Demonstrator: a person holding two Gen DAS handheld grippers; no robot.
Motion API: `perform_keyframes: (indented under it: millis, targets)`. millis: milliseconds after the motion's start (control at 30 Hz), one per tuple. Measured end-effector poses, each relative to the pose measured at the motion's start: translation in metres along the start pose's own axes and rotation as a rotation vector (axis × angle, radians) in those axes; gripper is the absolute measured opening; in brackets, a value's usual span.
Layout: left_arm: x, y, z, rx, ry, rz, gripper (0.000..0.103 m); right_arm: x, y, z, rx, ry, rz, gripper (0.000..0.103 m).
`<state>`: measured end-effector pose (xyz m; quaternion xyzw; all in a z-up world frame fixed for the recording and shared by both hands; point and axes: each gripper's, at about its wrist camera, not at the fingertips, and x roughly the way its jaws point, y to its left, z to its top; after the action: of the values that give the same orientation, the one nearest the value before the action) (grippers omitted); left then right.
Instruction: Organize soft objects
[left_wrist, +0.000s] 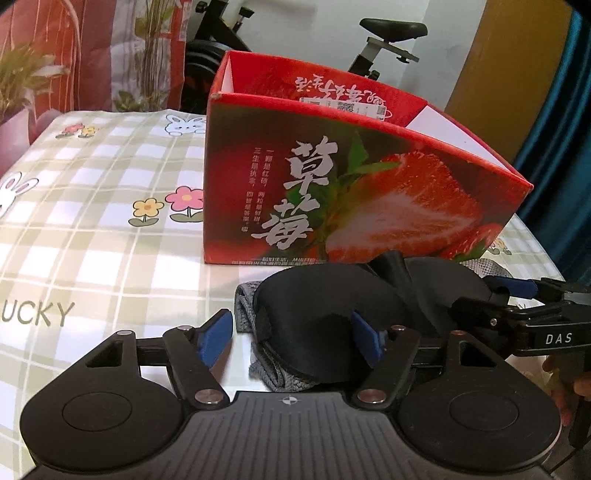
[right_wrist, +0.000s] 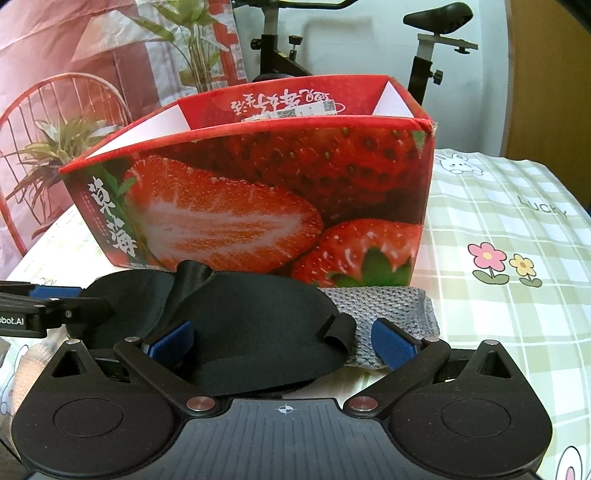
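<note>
The black eye mask lies on a grey knitted cloth before the strawberry box; both my jaws stand released around it, gripping nothing; closing could snag the cloth too.

Covered by a green-and-white checked cloth printed with rabbits, flowers and the word LUCKY; whether a worktop or a bed underneath cannot be told. Standing on the cloth: an open-topped red strawberry box, upright, long printed side toward the cameras. Just in front of the box, near its base: a grey knitted cloth, lying flat. Lying on top of that grey cloth, covering most of it: a black eye mask, strap end curled up at one side. Left of the box, only bare checked cloth.
</note>
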<state>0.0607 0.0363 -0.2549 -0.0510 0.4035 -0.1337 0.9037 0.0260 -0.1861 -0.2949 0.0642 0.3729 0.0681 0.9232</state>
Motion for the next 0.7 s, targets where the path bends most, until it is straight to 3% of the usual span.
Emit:
perform_keyframes:
  millis: [700]
  targets:
    - [0.005,0.006,-0.013,-0.02,-0.007,-0.014,0.074,-0.002,-0.004,-0.004,0.037,-0.004,0.029,0.098]
